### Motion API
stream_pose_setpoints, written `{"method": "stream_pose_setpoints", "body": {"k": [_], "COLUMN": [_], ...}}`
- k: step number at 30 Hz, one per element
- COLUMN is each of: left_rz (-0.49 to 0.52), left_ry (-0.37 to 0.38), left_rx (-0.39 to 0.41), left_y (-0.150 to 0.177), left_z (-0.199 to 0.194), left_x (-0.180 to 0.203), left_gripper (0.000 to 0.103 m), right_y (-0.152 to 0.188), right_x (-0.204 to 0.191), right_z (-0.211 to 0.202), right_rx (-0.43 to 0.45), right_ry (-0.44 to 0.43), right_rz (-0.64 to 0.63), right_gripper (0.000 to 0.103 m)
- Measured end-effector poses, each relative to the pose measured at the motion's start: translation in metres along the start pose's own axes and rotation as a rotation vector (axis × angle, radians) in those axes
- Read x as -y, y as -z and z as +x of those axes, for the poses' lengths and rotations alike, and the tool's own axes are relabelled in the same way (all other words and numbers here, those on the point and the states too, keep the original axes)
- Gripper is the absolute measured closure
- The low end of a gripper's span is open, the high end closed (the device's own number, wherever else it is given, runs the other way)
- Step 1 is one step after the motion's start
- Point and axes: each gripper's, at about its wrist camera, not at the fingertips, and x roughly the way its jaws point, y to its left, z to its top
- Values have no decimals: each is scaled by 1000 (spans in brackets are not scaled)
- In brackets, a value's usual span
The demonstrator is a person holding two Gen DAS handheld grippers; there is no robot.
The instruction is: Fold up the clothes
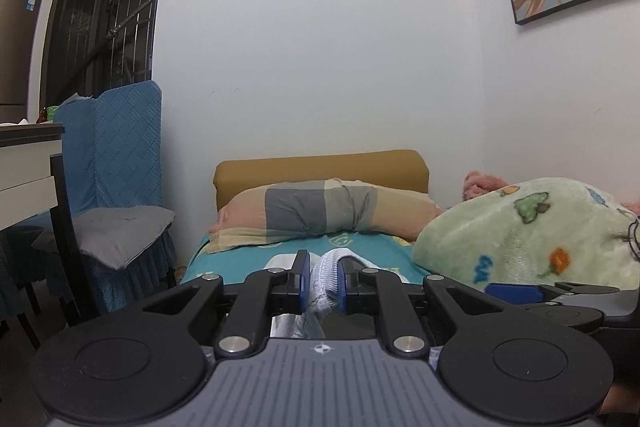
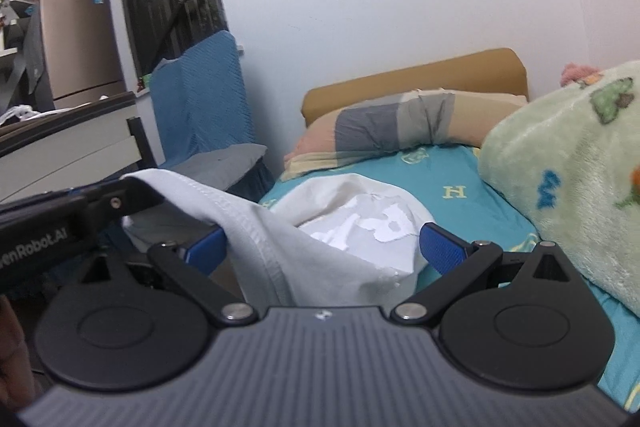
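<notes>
Left gripper (image 1: 323,283) jaws clamp the white shirt (image 2: 360,223) hem near the bed (image 2: 472,179) foot edge; right gripper (image 2: 322,247) jaws apart: keep your hem taut

both wrist views face the bed's pillow (image 1: 320,215) closely.

I'm seeing the white garment (image 2: 320,227) showing as thin matt cotton-like cloth with a stitched hem and a smooth, slightly glossy white print. The green blanket (image 2: 560,163) is looking fluffy and fleecy, while the teal bedsheet (image 2: 472,187) is reading as flat, smooth printed fabric. The right gripper (image 2: 322,245) is showing matt black plastic arms, shiny metal rivets and finely textured blue pads (image 2: 442,239).
</notes>
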Motion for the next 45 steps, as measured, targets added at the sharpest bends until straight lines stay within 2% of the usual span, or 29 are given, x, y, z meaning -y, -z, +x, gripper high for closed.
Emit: {"method": "stream_pose_setpoints", "body": {"k": [7, 10, 15, 17, 20, 25, 28, 30, 34, 36, 38, 41, 45], "left_rz": [10, -5, -58, -63, -69, -101, -129, -124, -97, -80, -68, -71, -36], "left_ry": [-30, -49, -65, -66, -56, -46, -35, -34, -27, -27, -35, -46, -28], "left_rx": [0, 4, -5, -6, -10, -16, -25, -26, -28, -34, -43, -72, -95], "left_y": [1, 0, -2, -4, -8, -11, -10, -9, -8, -5, -2, 3, 11], "left_z": [3, 4, 5, 4, 4, 4, 7, 9, 13, 15, 18, 26, 32], "left_x": [1, -3, -15, -16, -19, -26, -32, -33, -27, -22, -20, -16, -2], "left_gripper": [88, 89, 89, 89, 89, 89, 89, 89, 89, 89, 89, 89, 89], "right_y": [2, 3, 4, 5, 6, 14, 24, 29, 36, 42, 43, 32, 18], "right_x": [12, 21, 56, 65, 58, 4, -33, -50, -64, -65, -57, -30, -5], "right_z": [-2, -6, -10, -10, -14, -9, 3, 13, 34, 42, 42, 33, 20], "right_rx": [-34, -52, -89, -88, -71, -80, -66, -32, -35, -26, 4, 39, 83], "right_ry": [74, 132, 238, 245, 186, 29, -11, -27, 30, 80, 172, 255, 312], "right_rz": [30, 47, 197, 238, 223, 32, -92, -109, -109, -136, -139, -16, 128], "right_gripper": [0, 0, 0, 0, 0, 0, 0, 0, 0, 0, 0, 0, 0]}}
